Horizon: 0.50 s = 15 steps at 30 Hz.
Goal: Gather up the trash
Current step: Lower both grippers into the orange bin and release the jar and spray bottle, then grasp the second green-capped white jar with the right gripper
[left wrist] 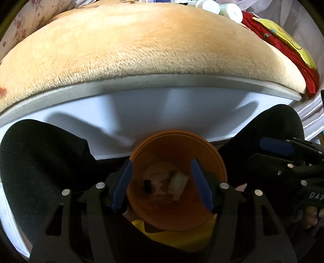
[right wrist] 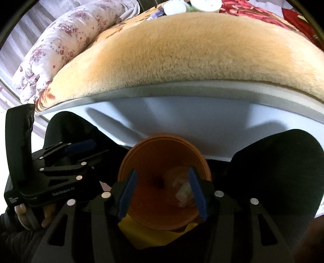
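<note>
An orange plastic bin (left wrist: 178,214) stands on the floor between the person's black-clad knees; it also shows in the right wrist view (right wrist: 162,218). Inside lie a crumpled white scrap (left wrist: 178,182) and a dark bit (left wrist: 146,185); the scrap also shows in the right wrist view (right wrist: 184,192). My left gripper (left wrist: 163,185) hangs over the bin mouth, jaws open and empty. My right gripper (right wrist: 162,192) hangs over it too, open and empty. Each gripper shows in the other's view, the right one (left wrist: 283,159) and the left one (right wrist: 66,159).
A bed with a tan plush blanket (left wrist: 141,44) and white frame (left wrist: 162,105) fills the view ahead. White bottles (left wrist: 222,9) and red cloth (left wrist: 283,58) lie at its far right. A floral quilt (right wrist: 60,46) lies at the left. Yellow fabric (left wrist: 182,236) lies under the bin.
</note>
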Available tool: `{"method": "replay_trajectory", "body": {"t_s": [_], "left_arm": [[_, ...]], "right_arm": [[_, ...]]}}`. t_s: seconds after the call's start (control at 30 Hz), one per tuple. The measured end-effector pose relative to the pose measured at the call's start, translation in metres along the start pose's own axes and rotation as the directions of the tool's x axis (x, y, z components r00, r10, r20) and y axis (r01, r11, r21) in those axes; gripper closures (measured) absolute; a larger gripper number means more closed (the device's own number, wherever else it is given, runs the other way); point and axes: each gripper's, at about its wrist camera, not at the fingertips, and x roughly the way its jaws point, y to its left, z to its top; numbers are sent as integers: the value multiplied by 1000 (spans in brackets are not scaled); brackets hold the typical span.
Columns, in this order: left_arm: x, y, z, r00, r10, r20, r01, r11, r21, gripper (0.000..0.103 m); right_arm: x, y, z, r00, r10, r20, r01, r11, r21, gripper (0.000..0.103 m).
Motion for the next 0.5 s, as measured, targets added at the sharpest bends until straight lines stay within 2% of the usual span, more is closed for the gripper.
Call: {"method": "replay_trajectory", "body": {"t_s": [0.13, 0.27, 0.37, 0.43, 0.5], "left_arm": [[-6, -5, -1, 999, 20, 26, -21, 1000, 18, 41], [-23, -12, 1, 995, 56, 83, -61, 997, 54, 37], [-41, -16, 12, 985, 85, 153, -98, 992, 85, 32], [-52, -14, 23, 978, 78, 192, -95, 992, 86, 32], [-63, -12, 39, 972, 75, 223, -94, 993, 73, 30]], "right_arm": [[-11, 4, 0, 1000, -8, 29, 8, 1000, -6, 49], [-36, 9, 8, 995, 9, 95, -6, 1000, -31, 48], [-57, 8, 30, 988, -10, 157, 17, 999, -42, 38], [-70, 3, 51, 981, -9, 196, 17, 999, -40, 23], [-85, -6, 77, 969, 6, 247, 1, 1000, -30, 22]]}}
